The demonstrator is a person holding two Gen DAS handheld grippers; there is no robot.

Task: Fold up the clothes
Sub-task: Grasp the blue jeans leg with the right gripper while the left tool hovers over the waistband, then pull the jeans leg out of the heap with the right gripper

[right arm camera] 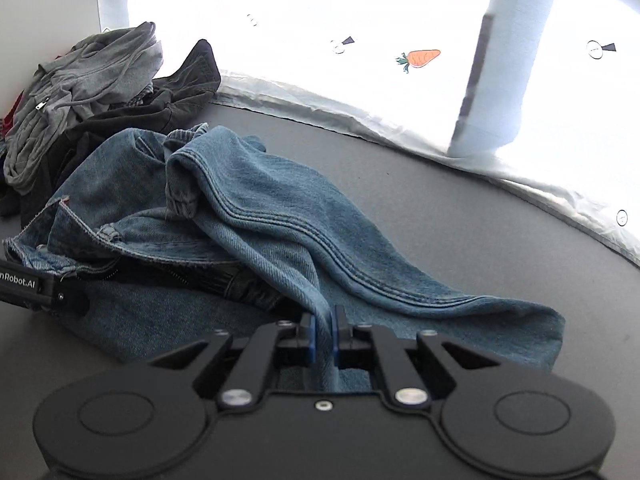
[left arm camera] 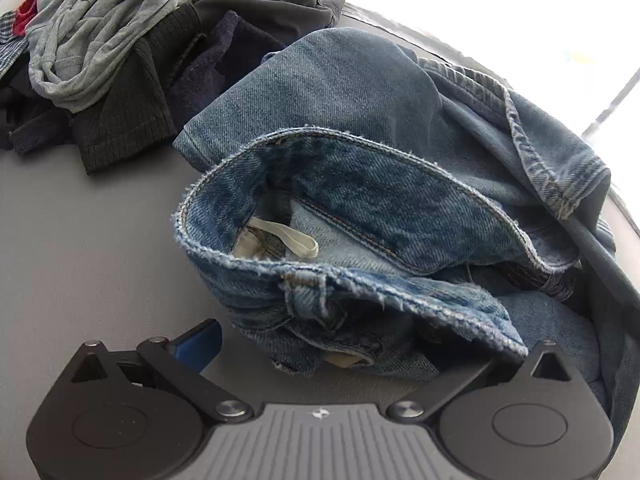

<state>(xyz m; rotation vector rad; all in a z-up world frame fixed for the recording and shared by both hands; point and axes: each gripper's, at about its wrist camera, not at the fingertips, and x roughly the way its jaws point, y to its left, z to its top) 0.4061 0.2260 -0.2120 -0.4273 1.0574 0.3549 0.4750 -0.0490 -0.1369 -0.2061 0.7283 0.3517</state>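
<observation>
a: far left of the left wrist view, a heap of unfolded clothes (left arm camera: pixel 108 60) fills the upper left corner, a grey hoodie (left arm camera: pixel 100 28) on top of dark knits, all on the grey table (left arm camera: pixel 80 240). no basket or bin shows; the pile just sits loose on the surface.

b: and centre frame?

a: the crumpled jeans (left arm camera: pixel 360 184), waistband gaping toward the camera, a white label visible inside. the left gripper (left arm camera: pixel 360 344) sits at the lower edge with its jaws spread wide on either side of the waistband, gripping nothing. one blue pad shows at the lower left; the other is hidden under denim.

b: why wide like that?

a: my guess is it's lined up to take the waistband, so the garment can be pulled flat.

b: the right wrist view?

a: upper left, the same heap of unfolded clothes (right arm camera: pixel 92 92). the jeans (right arm camera: pixel 260 220) run across the middle, one leg trailing to the lower right. bottom centre, the right gripper (right arm camera: pixel 323 334) is clamped on a fold of denim between its blue pads, probably to anchor that side. behind, along the top, a bright white carrot-print sheet (right arm camera: pixel 360 60).
</observation>
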